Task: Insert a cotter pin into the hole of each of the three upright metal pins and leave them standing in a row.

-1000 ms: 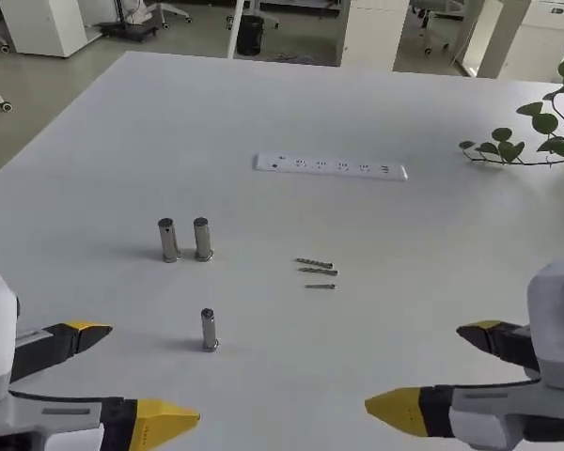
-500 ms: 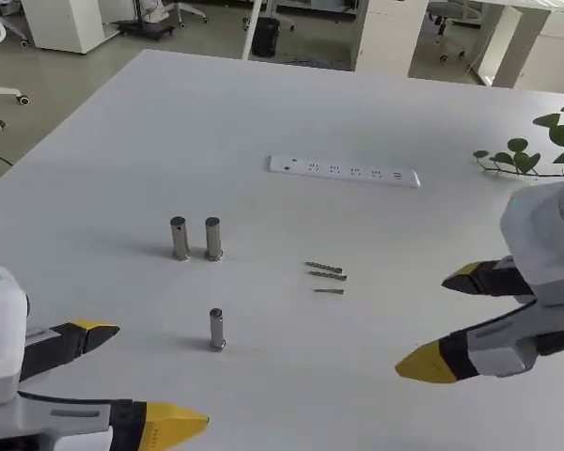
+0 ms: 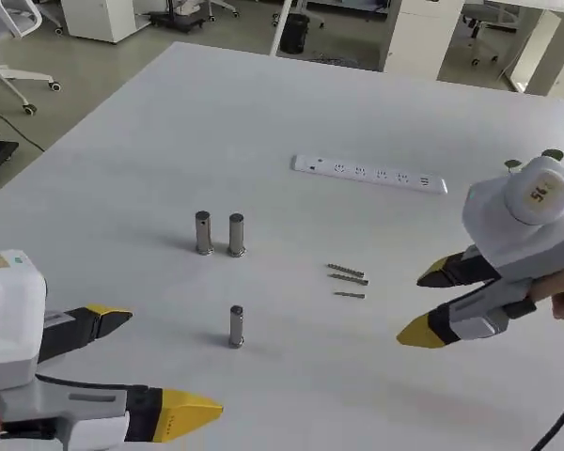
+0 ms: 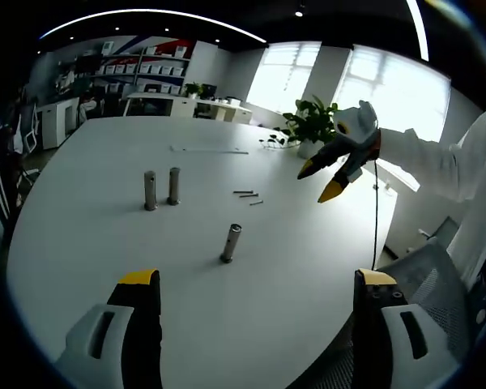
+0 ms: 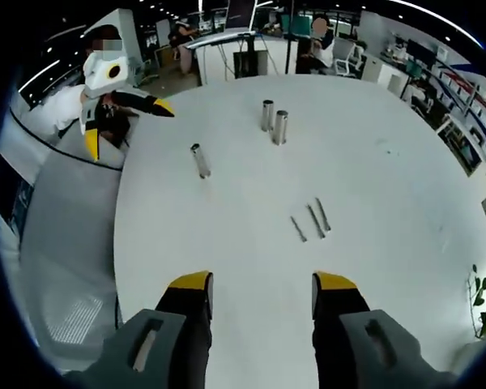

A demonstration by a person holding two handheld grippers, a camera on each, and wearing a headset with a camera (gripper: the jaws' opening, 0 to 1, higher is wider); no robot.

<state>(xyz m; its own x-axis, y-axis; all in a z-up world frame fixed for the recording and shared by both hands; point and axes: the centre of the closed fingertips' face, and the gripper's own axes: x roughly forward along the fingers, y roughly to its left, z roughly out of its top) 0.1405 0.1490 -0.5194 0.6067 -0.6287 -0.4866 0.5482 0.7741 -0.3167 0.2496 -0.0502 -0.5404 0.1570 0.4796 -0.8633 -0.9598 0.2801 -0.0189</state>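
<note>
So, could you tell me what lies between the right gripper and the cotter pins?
Bare tabletop; the head view shows nothing between the right gripper and the cotter pins.

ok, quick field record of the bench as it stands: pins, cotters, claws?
back pins: two, upright, side by side
front pin: upright, alone, nearer the person, out of line with the pair
cotters: three, lying loose on the table right of the pins; none inserted
left claw: open, empty, short of the front pin
right claw: open, empty, just right of the cotters
power strip: beyond the pins and cotters
</note>
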